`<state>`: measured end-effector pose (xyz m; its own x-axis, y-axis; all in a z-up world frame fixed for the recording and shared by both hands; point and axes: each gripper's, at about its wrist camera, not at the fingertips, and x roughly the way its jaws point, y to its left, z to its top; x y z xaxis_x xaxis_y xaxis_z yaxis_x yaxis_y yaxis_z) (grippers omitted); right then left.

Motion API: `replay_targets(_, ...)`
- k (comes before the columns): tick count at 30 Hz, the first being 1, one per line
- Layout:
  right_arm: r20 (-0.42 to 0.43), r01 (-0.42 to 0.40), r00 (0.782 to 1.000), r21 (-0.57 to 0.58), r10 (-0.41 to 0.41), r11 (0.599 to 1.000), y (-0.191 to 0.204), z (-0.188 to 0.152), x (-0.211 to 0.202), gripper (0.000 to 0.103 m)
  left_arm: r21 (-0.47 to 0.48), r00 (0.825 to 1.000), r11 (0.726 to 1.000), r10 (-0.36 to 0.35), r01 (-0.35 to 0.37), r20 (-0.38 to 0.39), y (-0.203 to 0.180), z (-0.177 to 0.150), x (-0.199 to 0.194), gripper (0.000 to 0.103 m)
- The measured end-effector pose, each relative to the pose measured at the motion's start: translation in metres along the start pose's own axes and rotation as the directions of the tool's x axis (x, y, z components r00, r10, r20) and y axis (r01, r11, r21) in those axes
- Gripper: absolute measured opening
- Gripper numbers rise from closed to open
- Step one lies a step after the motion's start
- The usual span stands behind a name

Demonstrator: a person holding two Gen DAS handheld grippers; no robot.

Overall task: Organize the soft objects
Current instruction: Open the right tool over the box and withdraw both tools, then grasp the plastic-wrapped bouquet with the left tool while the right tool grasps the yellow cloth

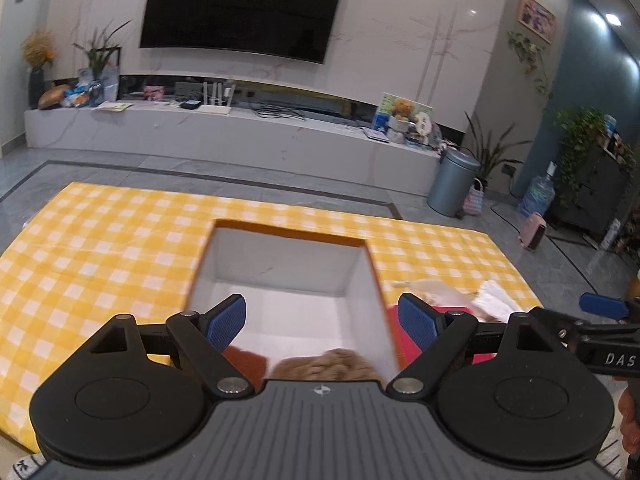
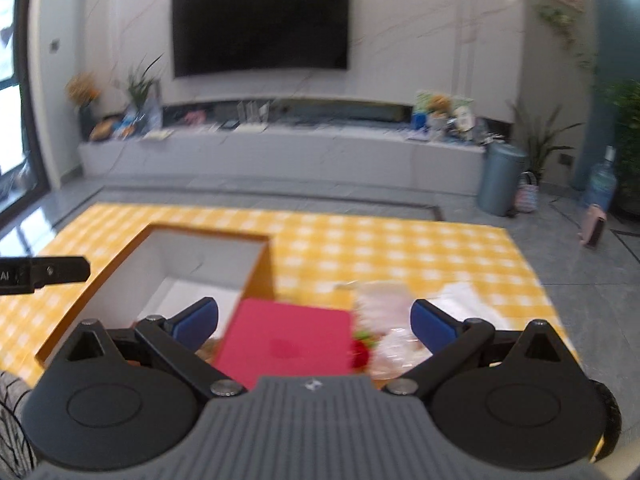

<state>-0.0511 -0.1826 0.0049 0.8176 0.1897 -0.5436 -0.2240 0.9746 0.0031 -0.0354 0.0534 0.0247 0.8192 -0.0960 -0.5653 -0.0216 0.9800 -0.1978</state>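
In the left wrist view, the left gripper is hovering with jaws apart and empty over the open box, a tan plush toy lying just below it. In the right wrist view, the right gripper is gaping wide, gripping nothing, above a red box, crumpled plastic bags just ahead.

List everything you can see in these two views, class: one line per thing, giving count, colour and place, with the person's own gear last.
Box: one, orange outside, white inside, open, on the cloth.
Plush item: one, tan, inside the box, near end.
Checked cloth: one, yellow and white, under the box.
Flat pink item: one, right of the box.
Clear plastic packets: count unclear, right of the pink item.
Television: one, black, on the wall.
Bin: one, grey, on the floor.
Left gripper: black, blue pads, open over the box.
Right gripper: same, open over the pink item.
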Motion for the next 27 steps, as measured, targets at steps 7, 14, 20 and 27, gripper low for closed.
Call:
replay_targets(7,0.002,0.111,0.994,0.099,-0.112,0.989,-0.063,-0.011,-0.015,0.1,0.055,0.999,0.998,-0.02,0.022,-0.037,-0.056,0.005,0.009,0.101)
replay_targets(14,-0.049,0.111,0.993,0.132,-0.105,0.985,-0.099,-0.029,0.005,0.1,0.127,0.998,0.991,-0.031,0.038,-0.053,-0.103,-0.002,0.016,0.101)
replay_targets(20,-0.129,0.206,0.971,0.03,-0.201,0.978,-0.122,-0.059,0.038,0.1,0.272,0.989,0.961,-0.004,0.044,-0.148,-0.147,-0.015,0.047,0.101)
replay_targets(27,-0.271,0.216,0.947,0.142,-0.172,0.966,-0.167,-0.092,0.085,0.1,0.323,0.955,0.934,-0.059,0.157,-0.291,-0.192,-0.024,0.098,0.101)
